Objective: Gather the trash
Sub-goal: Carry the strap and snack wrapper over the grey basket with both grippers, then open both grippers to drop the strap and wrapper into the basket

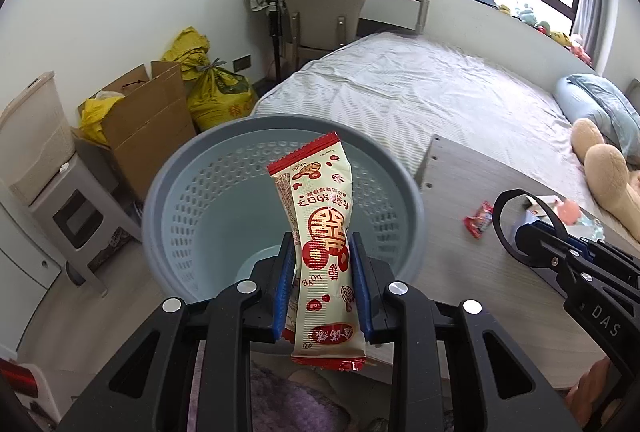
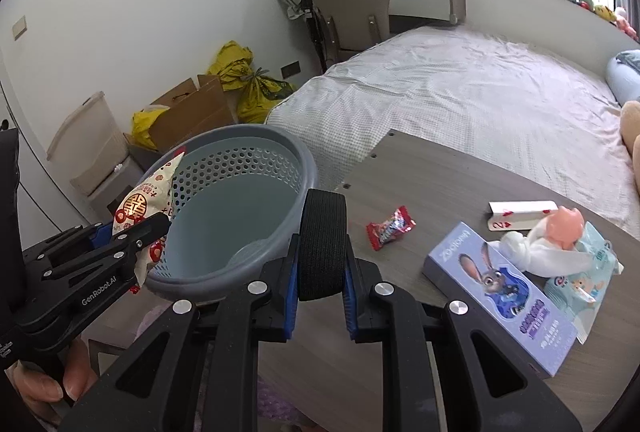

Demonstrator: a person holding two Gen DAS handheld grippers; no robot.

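My left gripper (image 1: 322, 252) is shut on a cream and red snack wrapper (image 1: 322, 228) and holds it over the near rim of a grey-blue perforated bin (image 1: 192, 208). The same wrapper (image 2: 140, 206) and left gripper (image 2: 160, 222) show at the bin's left rim (image 2: 256, 132) in the right wrist view. My right gripper (image 2: 322, 248) is shut on a black band (image 2: 323, 228) beside the bin, over the grey table (image 2: 420, 184); it also shows in the left wrist view (image 1: 516, 224). A small red candy wrapper (image 2: 390, 227) lies on the table and shows in the left wrist view too (image 1: 479, 219).
On the table's right side lie a purple rabbit box (image 2: 500, 296), a white cloth with a pink toy (image 2: 552, 236), a pale blue packet (image 2: 588, 272) and a playing card (image 2: 520, 214). A bed (image 1: 420, 92) lies behind, with cardboard boxes (image 1: 140, 116) and yellow bags (image 1: 216, 92) on the left.
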